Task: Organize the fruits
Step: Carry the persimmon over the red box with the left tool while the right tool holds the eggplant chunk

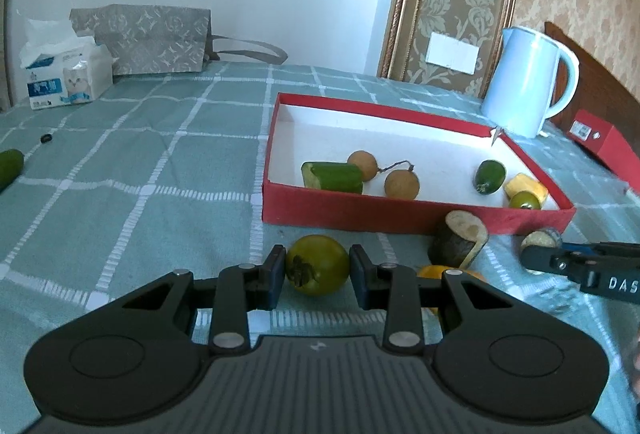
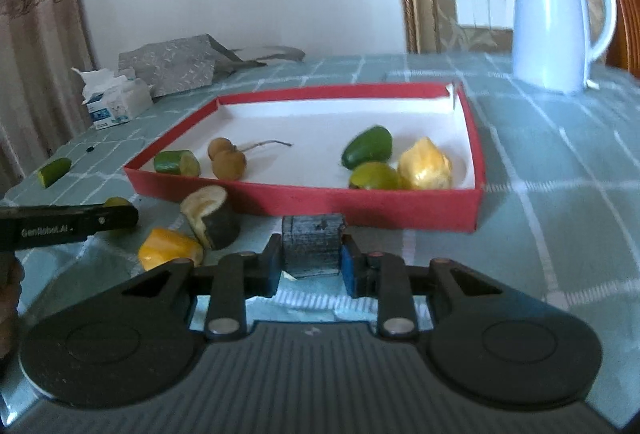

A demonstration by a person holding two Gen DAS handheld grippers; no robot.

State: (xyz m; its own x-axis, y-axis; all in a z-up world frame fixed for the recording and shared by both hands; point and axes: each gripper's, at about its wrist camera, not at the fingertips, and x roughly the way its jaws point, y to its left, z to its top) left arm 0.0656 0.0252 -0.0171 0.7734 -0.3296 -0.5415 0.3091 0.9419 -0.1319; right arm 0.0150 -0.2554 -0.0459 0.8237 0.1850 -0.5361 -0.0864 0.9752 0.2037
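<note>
Left gripper (image 1: 318,276): angled down over the checked tablecloth (image 1: 140,170), pads pinching a green tomato (image 1: 317,264) just before the red box (image 1: 416,216).
Right gripper (image 2: 311,263): tilted downward, pads clamped on a dark-skinned cut chunk (image 2: 312,246) close to the box's near wall.
Box contents: cucumber piece (image 1: 334,176), two longans (image 1: 401,184), other fruit.
Hidden: orange piece (image 1: 434,270) mostly behind the left gripper's finger; right view blurred.

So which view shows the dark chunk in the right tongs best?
Right wrist view: the dark chunk sits centred between the right tongs, its side plainly visible. The left wrist view shows only its pale cut end at the frame's right, partly hidden and blurred.
</note>
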